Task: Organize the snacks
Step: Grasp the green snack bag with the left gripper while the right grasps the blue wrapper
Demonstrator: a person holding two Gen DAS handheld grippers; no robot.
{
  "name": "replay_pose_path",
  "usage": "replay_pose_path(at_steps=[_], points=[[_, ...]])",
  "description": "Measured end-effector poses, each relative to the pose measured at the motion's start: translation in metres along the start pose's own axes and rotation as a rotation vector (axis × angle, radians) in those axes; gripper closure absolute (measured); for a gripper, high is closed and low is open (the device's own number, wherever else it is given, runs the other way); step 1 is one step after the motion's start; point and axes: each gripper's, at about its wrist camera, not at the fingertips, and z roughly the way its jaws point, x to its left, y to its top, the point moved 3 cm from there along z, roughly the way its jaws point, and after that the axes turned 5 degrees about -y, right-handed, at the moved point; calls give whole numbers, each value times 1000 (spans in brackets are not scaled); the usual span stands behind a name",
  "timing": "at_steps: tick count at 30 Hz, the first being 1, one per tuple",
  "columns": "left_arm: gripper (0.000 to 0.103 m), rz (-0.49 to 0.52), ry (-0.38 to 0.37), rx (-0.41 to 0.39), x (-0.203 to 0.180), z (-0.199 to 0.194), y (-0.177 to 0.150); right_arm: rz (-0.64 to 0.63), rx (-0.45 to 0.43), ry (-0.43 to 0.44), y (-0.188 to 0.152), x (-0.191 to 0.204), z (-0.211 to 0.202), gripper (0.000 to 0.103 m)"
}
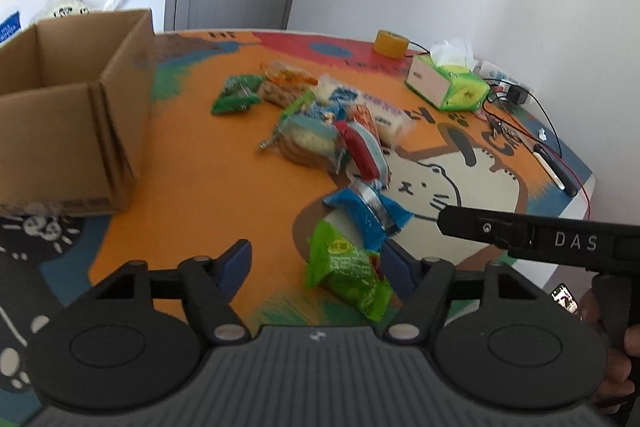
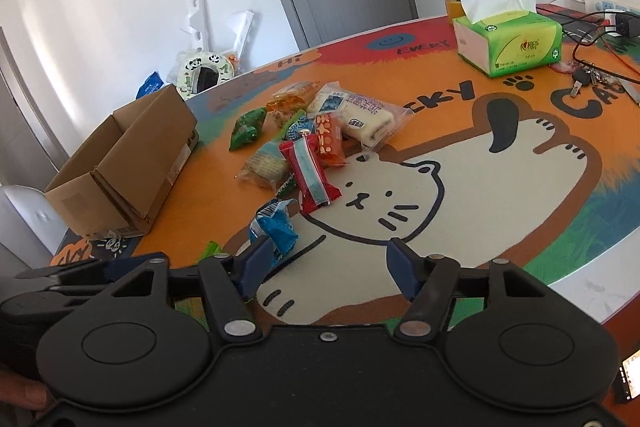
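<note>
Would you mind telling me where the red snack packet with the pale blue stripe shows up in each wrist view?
Left wrist: the red striped packet lies centre, at the pile's near end, above the blue packet.
Right wrist: the packet lies centre-left, beside the cat's head.
Shared landmark: cardboard box, left in both.

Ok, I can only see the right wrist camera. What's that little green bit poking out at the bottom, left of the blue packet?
Observer: That's a whole green snack packet. The left wrist view shows all of it, lying flat.
Operator: Is the other grabber holding it?
Observer: No. It lies between the open jaws of the left gripper, close to one and well clear of the other.
Operator: Is it near my blue one?
Observer: Yes. Its far end seems to touch the blue packet, which lies just beyond it.
</note>
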Motion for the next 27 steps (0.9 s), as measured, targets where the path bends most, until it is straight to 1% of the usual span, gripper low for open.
replay_pose_path(at_steps=[3, 5, 7, 8, 9, 10, 12, 23, 24, 26, 27], points=[[33, 14, -2, 8, -2, 6, -1, 3, 3, 2, -1, -2, 4, 40], [39, 12, 5, 20, -1, 11, -1, 11, 6, 4, -1, -3, 7, 40], [44, -5, -13, 25, 2, 14, -1, 13, 6, 4, -1, -3, 9, 40], [52, 3, -13, 22, 3, 14, -1, 12, 6, 4, -1, -2, 10, 40], [65, 5, -12, 23, 4, 14, 0, 11, 6, 4, -1, -1, 10, 40], [69, -1, -9, 20, 7, 14, 0, 10, 5, 6, -1, 0, 12, 40], [71, -28, -14, 14, 14, 13, 2, 5, 6, 11, -1, 3, 15, 40], [72, -80, 52, -38, 47, -7, 5, -58, 1, 24, 8, 31, 41, 38], [72, -85, 59, -43, 51, -10, 5, -64, 0, 23, 9, 34, 44, 36], [72, -97, 71, -53, 58, -16, 6, -86, -10, 1, 9, 41, 49, 23], [72, -101, 76, -58, 61, -18, 6, -103, -18, -15, 8, 44, 51, 22]])
